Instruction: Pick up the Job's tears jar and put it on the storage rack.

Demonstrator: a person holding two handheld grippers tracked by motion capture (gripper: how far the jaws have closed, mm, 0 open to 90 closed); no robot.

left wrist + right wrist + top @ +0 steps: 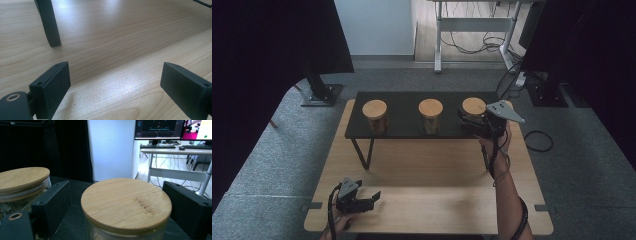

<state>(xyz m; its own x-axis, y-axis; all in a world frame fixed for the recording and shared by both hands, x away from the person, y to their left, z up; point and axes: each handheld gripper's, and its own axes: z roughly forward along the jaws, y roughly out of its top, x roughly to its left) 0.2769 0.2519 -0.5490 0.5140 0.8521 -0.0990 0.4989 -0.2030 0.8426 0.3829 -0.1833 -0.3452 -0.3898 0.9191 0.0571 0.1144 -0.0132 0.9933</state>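
While the right hand-held gripper (473,121) sits at the rightmost of three bamboo-lidded glass jars (126,207) on the black raised shelf (404,100), its jaws stand wide, one on each side of the lid and, as far as the right gripper view shows, not yet touching it. That jar rests near the shelf's right end, with the middle jar (431,115) well apart on its left and the left jar (375,116) farther along. The left hand-held gripper (367,198) hovers low over the wooden worktop (432,165) near its front edge, jaws spread wide on nothing, with a shelf leg (48,23) ahead of it.

The main risk, I judge, is height of grip. If the jaws close on the bamboo lid rather than on the glass below, the lid could lift off alone, or slip and leave the jar tilting. Closing off-centre could push the jar toward the shelf's edge, where a fall onto the worktop might break it. Smooth glass may also slide between the flat pads if squeezed lightly.
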